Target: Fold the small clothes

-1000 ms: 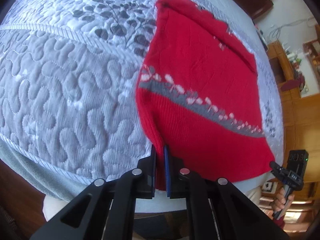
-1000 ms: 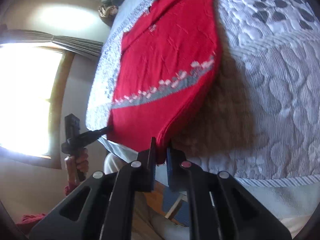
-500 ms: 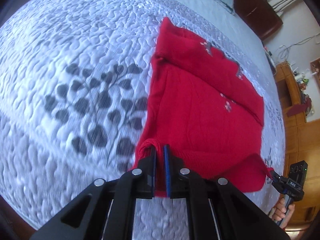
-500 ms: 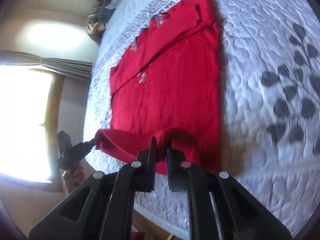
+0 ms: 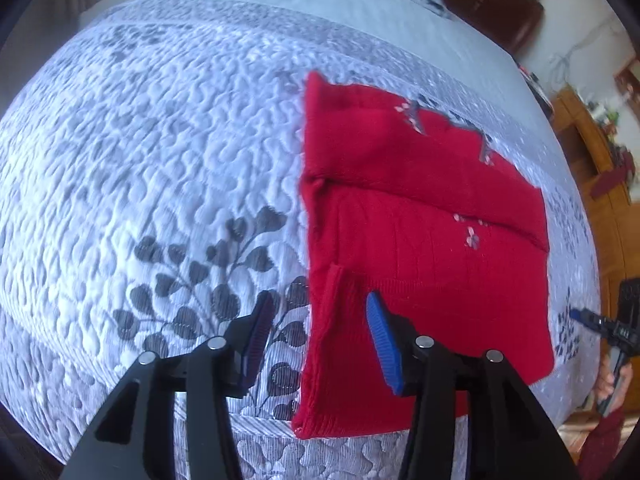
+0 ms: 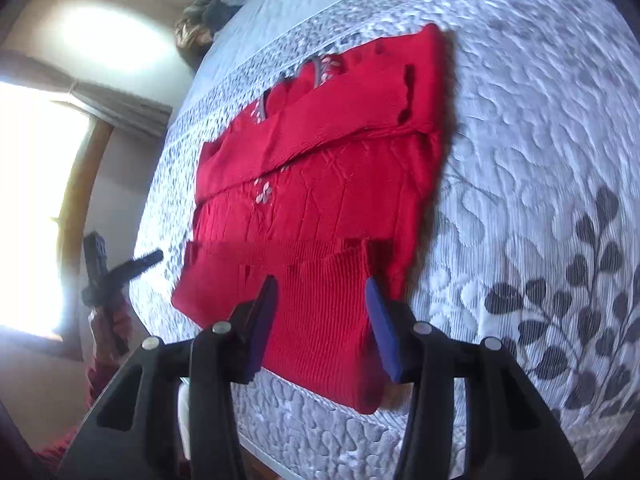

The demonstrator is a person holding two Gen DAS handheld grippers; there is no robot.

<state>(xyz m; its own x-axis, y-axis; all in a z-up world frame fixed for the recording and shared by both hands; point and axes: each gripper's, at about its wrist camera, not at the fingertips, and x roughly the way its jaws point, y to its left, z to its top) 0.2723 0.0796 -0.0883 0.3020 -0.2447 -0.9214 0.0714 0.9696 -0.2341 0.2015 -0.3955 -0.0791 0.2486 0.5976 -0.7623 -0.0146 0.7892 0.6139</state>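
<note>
Under me lay the quilted bedspread point(image 5: 160, 152), pale grey-white with a dark leaf sprig point(image 5: 208, 280) stitched at about eight o'clock in my left view. A dark brown headboard point(image 5: 492, 4) sat at one o'clock, wooden furniture point(image 5: 592, 152) at three. In my right view, a bright window point(image 6: 36, 200) glared at nine o'clock (curtain point(image 6: 120, 108) above it), and a blurred heap point(image 6: 208, 16) lay near eleven.

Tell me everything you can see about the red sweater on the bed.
The red sweater is a ribbed knit with small pale flower motifs and grey trim. It lies flat on the quilted grey-and-white bedspread, sleeves folded across the top, its bottom hem folded up over the body. The left claw and right claw straddle its near corners, jaws opening, pads off the knit.
</note>
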